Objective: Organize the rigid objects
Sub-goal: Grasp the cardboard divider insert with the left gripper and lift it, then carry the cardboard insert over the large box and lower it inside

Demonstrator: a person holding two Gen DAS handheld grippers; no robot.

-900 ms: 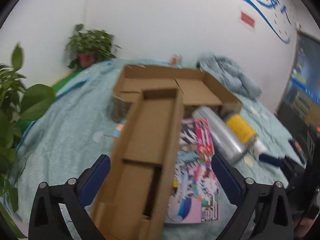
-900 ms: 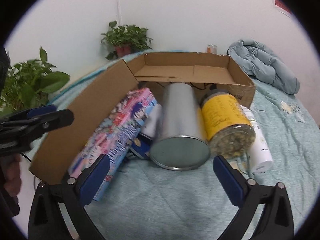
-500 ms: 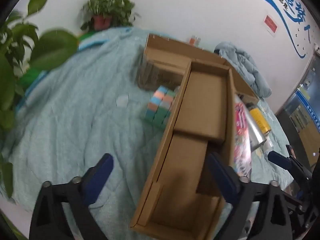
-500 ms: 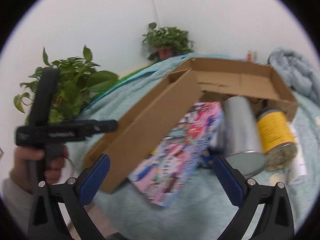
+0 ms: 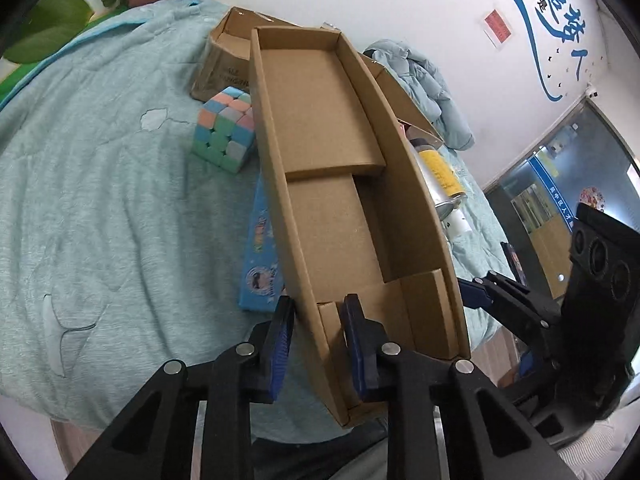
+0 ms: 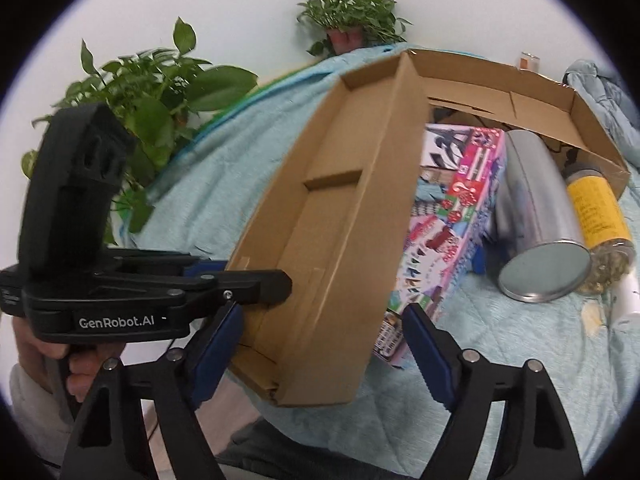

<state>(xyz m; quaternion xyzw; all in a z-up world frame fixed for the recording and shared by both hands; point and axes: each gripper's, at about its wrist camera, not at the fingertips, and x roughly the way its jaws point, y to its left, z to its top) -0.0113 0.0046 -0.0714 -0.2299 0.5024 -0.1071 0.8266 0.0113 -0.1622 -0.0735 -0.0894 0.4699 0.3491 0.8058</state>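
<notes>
My left gripper (image 5: 318,344) is shut on the near left wall of a long, empty cardboard tray (image 5: 340,184), holding it tilted above the bed. In the right wrist view the tray (image 6: 340,216) fills the middle, with the left gripper (image 6: 240,280) clamped on its near end. My right gripper (image 6: 320,356) is open, its fingers either side of the tray's near end, not touching it. A pastel puzzle cube (image 5: 224,132) lies left of the tray. A colourful flat box (image 6: 444,232), a silver can (image 6: 536,216) and a yellow-labelled jar (image 6: 596,216) lie to the right.
A larger open cardboard box (image 6: 520,92) stands behind the objects on the teal blanket (image 5: 100,200). Potted plants (image 6: 152,96) stand at the left and by the far wall. A bundled blue jacket (image 5: 424,80) lies at the back right. A white bottle (image 6: 624,300) lies beside the jar.
The left gripper has closed onto the tray's wall; it was wide open half a second ago. The right gripper has swung left and nearer the tray.
</notes>
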